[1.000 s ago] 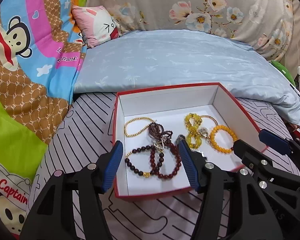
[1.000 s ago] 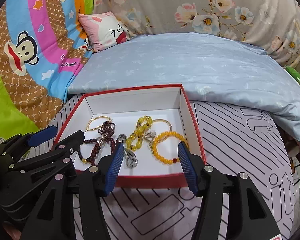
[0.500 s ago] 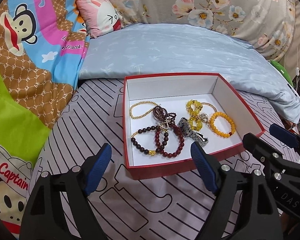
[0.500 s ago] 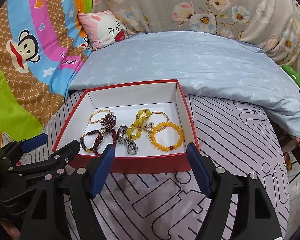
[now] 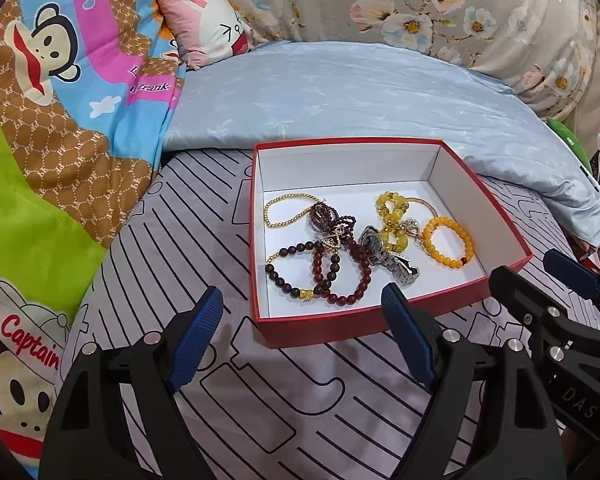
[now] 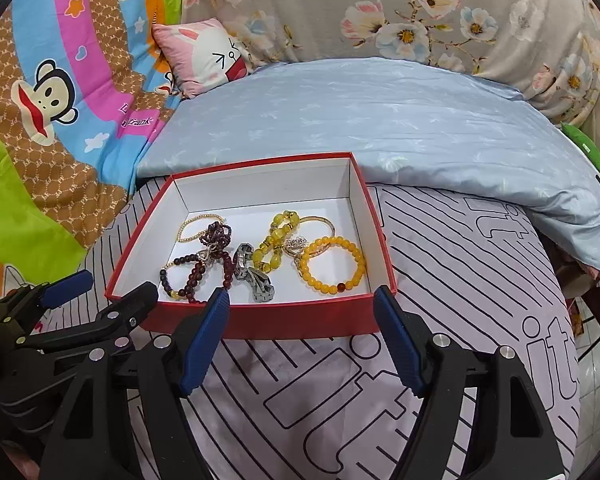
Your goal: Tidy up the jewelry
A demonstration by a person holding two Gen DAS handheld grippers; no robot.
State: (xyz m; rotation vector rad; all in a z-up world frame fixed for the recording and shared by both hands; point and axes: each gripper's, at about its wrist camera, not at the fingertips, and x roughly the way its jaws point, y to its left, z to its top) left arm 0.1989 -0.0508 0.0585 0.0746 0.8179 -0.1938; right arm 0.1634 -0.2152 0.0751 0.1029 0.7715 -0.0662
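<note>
Both grippers have drawn back from the red box [image 5: 384, 328]; left gripper [image 5: 304, 332] and right gripper [image 6: 300, 334] angle downward, jaws wide and empty, jewelry [image 5: 364, 248] lying inside the box.

A home bedroom: a bed with a pale blue quilt [image 5: 340, 96], beside it a cartoon-monkey blanket [image 5: 60, 92] and a pink rabbit cushion [image 5: 204, 28].

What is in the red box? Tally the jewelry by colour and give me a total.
In the red box:
Dark red bead bracelets: 3
Yellow or orange bead bracelets: 2
Gold bracelets: 2
Silver watch: 1
Total: 8, leaving out small sparkly bits tangled in the pile, which cannot be told apart.
</note>
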